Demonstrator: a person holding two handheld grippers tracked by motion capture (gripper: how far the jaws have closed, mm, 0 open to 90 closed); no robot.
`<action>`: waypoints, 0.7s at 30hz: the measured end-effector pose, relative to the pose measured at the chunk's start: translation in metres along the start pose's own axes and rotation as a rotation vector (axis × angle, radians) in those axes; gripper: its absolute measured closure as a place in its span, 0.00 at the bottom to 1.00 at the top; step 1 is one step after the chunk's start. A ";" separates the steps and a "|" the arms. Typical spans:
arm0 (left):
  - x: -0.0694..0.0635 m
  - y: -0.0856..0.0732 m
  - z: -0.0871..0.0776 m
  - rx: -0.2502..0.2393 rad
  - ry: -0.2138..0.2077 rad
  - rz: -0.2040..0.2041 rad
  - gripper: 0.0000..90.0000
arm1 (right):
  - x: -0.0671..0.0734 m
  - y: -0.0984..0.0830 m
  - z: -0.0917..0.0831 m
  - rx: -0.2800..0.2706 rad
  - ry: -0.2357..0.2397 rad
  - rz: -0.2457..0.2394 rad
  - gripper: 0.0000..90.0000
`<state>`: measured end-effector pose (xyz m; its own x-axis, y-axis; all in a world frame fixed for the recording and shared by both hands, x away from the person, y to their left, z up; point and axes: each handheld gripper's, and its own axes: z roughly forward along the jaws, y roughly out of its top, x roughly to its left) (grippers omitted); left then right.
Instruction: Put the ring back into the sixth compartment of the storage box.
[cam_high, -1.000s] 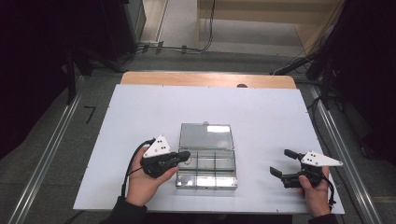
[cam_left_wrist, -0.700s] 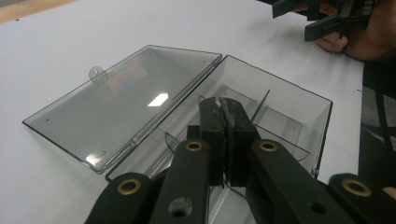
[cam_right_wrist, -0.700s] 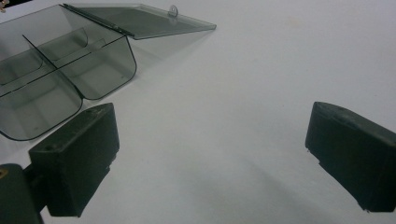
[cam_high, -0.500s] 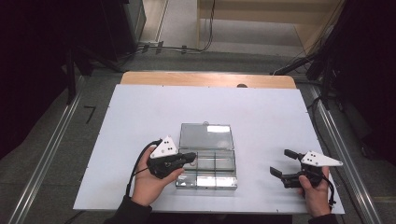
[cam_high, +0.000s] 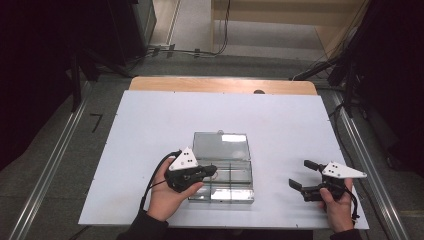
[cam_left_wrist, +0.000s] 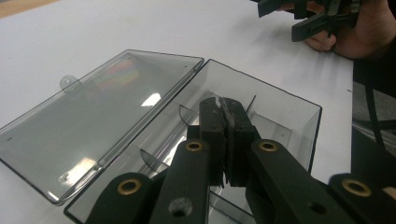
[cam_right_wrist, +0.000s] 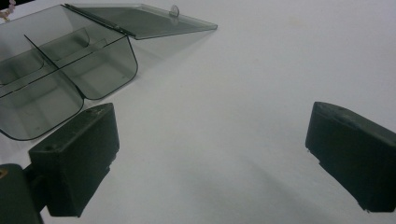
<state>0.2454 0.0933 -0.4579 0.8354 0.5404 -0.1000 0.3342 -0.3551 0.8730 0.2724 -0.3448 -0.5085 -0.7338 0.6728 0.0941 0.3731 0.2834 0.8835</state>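
A clear grey plastic box lies near the table's front edge. Its lid is swung open and lies flat behind it. Thin dividers split the inside into compartments. My left gripper is shut, its tips over the box's left part. In the left gripper view the jaws are pressed together above a compartment of the box, beside the lid; I see nothing between them. My right gripper rests on the table to the right of the box, open, with bare table between its jaws.
A white sheet covers the table, with a strip of wood showing at its far edge. Metal rails run along the floor on both sides. In the right gripper view the box and its lid lie at the upper left.
My left gripper has shifted a little to the right, from the box's left edge to over its compartments. The right gripper has stayed put.
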 end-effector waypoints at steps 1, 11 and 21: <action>0.000 0.000 0.001 -0.001 -0.001 0.001 0.98 | 0.000 0.000 0.000 -0.001 0.002 0.001 0.02; -0.003 0.003 0.009 0.000 -0.021 0.009 0.98 | -0.001 0.000 -0.001 -0.004 0.000 0.006 0.01; -0.006 0.009 0.022 0.016 -0.043 0.020 0.98 | -0.001 0.000 -0.001 -0.004 0.003 0.005 0.02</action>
<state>0.2526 0.0700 -0.4599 0.8602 0.4994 -0.1032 0.3235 -0.3779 0.8675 0.2723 -0.3458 -0.5082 -0.7335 0.6723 0.1000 0.3743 0.2768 0.8850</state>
